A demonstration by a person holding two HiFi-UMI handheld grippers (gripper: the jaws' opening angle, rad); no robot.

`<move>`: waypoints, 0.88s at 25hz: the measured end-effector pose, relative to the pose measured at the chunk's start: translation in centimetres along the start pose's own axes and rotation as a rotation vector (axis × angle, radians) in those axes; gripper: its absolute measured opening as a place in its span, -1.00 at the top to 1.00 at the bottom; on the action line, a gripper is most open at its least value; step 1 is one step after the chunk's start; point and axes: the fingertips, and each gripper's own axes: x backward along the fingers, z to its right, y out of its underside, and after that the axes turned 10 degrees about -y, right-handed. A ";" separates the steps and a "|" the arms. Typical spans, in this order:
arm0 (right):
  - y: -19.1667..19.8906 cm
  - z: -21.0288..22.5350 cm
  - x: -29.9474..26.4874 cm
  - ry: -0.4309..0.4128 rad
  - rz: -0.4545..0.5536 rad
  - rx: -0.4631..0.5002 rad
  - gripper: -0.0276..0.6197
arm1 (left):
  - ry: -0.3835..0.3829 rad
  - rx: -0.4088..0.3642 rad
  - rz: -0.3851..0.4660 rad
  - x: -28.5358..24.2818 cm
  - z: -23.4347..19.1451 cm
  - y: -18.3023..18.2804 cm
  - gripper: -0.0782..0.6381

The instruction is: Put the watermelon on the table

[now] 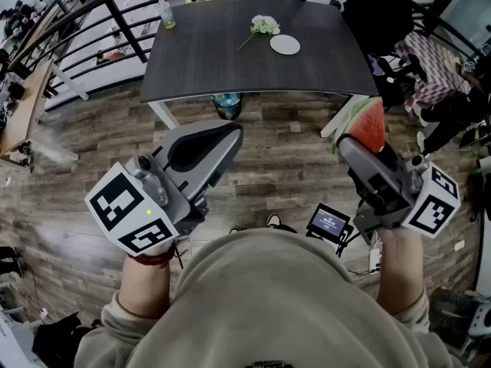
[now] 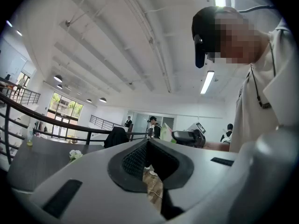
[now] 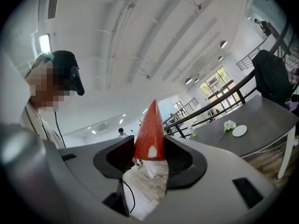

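Observation:
A wedge of watermelon (image 1: 368,125), red with a green and white rind, sits between the jaws of my right gripper (image 1: 359,142), which is shut on it. In the right gripper view the red tip of the watermelon (image 3: 150,134) stands up between the pads of the right gripper (image 3: 149,157). The dark grey table (image 1: 230,60) lies ahead, across a strip of wooden floor. My left gripper (image 1: 232,133) is held level at the left, shut and holding nothing. In the left gripper view the jaw tips of the left gripper (image 2: 147,143) meet.
On the table lie a white plate (image 1: 285,44), a bunch of white flowers (image 1: 265,25) and a bottle (image 1: 166,14). A chair with a black jacket (image 1: 380,10) stands at the table's right corner. A black railing (image 1: 92,37) runs along the left. A small screen device (image 1: 328,222) hangs at my waist.

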 end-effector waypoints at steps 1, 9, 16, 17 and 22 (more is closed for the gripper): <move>-0.1 0.4 0.1 0.000 0.000 0.002 0.25 | -0.002 0.000 0.001 -0.2 -0.3 0.2 0.76; -0.1 2.4 0.5 0.009 0.007 -0.006 0.25 | 0.017 0.002 -0.002 -2.0 -0.5 1.4 0.76; -2.2 5.8 4.9 0.003 0.035 -0.045 0.25 | 0.013 -0.017 -0.033 -7.5 1.6 1.4 0.76; -2.6 6.1 5.3 -0.003 0.044 -0.045 0.25 | 0.014 -0.017 -0.036 -8.1 1.9 1.5 0.76; -3.5 7.6 7.3 -0.020 0.068 -0.052 0.25 | 0.031 -0.029 -0.066 -11.2 3.3 2.1 0.76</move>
